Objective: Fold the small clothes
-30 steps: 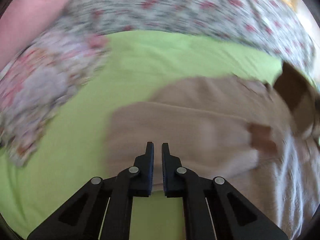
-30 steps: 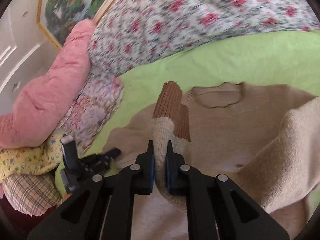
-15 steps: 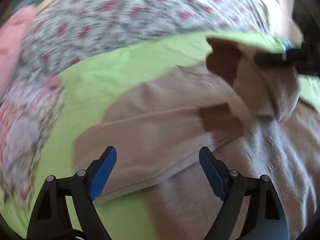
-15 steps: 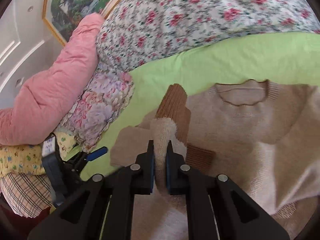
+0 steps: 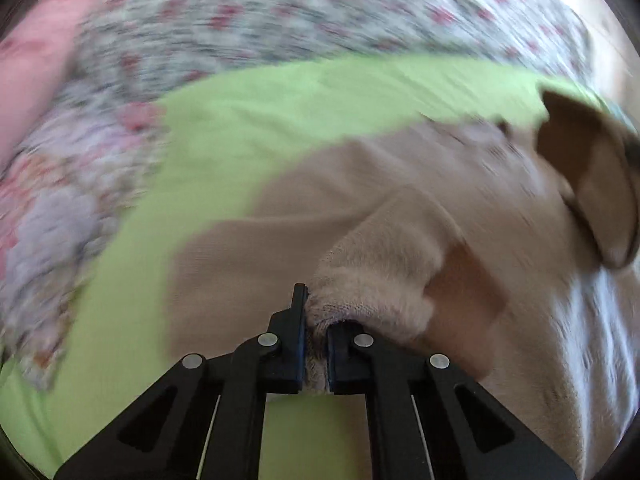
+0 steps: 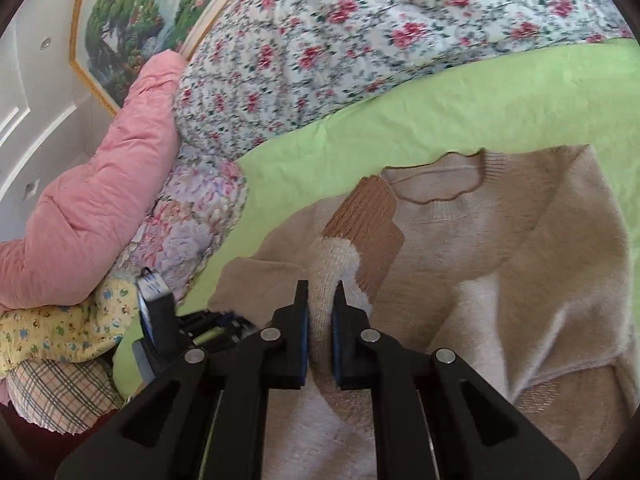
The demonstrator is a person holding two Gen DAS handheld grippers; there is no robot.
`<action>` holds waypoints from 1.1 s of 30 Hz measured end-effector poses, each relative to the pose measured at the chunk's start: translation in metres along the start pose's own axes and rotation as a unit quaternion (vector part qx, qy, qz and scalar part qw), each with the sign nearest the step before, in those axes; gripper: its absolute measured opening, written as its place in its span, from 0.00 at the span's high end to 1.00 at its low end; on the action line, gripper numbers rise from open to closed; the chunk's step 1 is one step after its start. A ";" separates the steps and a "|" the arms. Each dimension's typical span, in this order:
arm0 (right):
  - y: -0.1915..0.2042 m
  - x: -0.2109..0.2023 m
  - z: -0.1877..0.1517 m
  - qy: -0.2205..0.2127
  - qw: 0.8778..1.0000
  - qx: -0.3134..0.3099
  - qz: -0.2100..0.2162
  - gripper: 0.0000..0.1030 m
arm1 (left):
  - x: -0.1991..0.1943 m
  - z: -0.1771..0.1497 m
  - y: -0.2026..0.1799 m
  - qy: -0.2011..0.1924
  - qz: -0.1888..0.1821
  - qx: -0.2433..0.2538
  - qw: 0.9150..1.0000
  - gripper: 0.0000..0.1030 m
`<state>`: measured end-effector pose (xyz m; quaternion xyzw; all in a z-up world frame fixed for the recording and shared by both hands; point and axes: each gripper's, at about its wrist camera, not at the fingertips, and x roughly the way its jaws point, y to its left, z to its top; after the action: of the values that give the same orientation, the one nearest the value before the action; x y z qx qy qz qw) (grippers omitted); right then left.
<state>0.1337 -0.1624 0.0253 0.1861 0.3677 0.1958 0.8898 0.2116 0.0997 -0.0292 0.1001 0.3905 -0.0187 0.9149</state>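
Green sheet [image 6: 460,108]; both tongs [image 5: 316,320] [image 6: 320,312] pinch beige sweater [image 6: 500,240], seemingly unlabelled.

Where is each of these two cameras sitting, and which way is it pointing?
Left wrist view: rides on the left claw, looking forward and down along its fingers at the beige sweater on the green sheet; only its own black fingers show, pinching a fold of knit.
Right wrist view: rides on the right claw, facing the sweater's neckline, pinching the sleeve by its brown cuff; the left claw shows at lower left.
Shared: sweater, green sheet, floral quilt, pink pillow.
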 end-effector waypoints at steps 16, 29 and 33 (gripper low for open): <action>0.040 0.068 -0.037 0.078 0.994 -0.051 0.049 0.40 | -0.071 -0.023 0.070 0.013 -0.073 -0.115 0.991 0.43; -0.075 -0.062 -0.027 -0.018 0.996 0.032 -0.077 0.40 | 0.021 -0.017 0.013 0.140 -0.156 -0.156 0.965 0.40; -0.102 -0.074 -0.023 -0.032 0.993 0.054 -0.097 0.40 | 0.037 -0.003 0.008 0.141 -0.181 -0.148 0.962 0.40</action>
<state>0.0897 -0.2815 0.0045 0.2039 0.3654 0.0825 0.9045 0.2360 0.1094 -0.0568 -0.1073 0.5258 -0.1121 0.8363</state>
